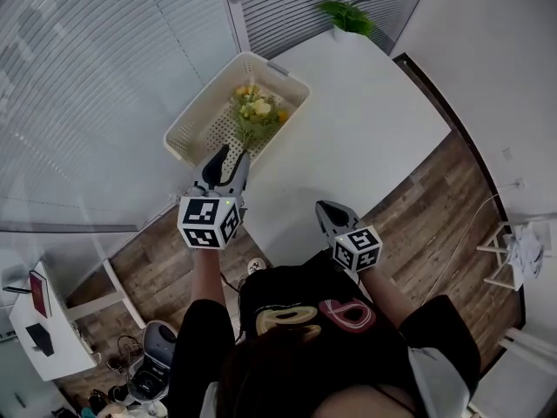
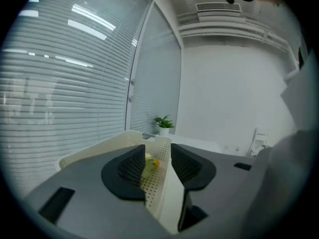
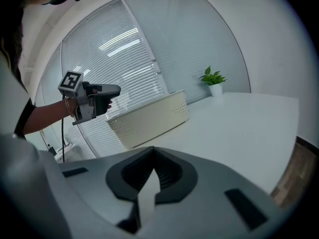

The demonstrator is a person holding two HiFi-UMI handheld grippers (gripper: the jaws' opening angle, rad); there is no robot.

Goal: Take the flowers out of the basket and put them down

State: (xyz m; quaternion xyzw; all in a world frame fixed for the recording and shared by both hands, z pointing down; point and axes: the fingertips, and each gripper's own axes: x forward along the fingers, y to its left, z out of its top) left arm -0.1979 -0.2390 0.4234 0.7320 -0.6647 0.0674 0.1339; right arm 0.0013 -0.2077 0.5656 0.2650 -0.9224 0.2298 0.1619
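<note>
Flowers (image 1: pixel 255 111) lie in basket (image 1: pixel 198 124), none lifted out yet; all steps remain. Left gripper (image 1: pixel 232 156) at near rim, jaws apart, empty. Right gripper (image 1: pixel 329 209) closed, empty, at table (image 1: pixel 365 129) edge

One white worktop (image 1: pixel 365 129). On it stand one basket (image 1: pixel 187 136), at the far left, and one potted plant (image 1: pixel 348 17), at the far end. In the basket lies one bunch of flowers (image 1: pixel 254 110), yellow and green; the single blooms are too small to count. There are two grippers: the left gripper (image 1: pixel 233 152) just beside the basket and the right gripper (image 1: pixel 326 207) at the worktop's near edge. Each carries one marker cube (image 1: pixel 209 222), two cubes in all. One small white table (image 1: pixel 39 320) stands on the floor, near left.
</note>
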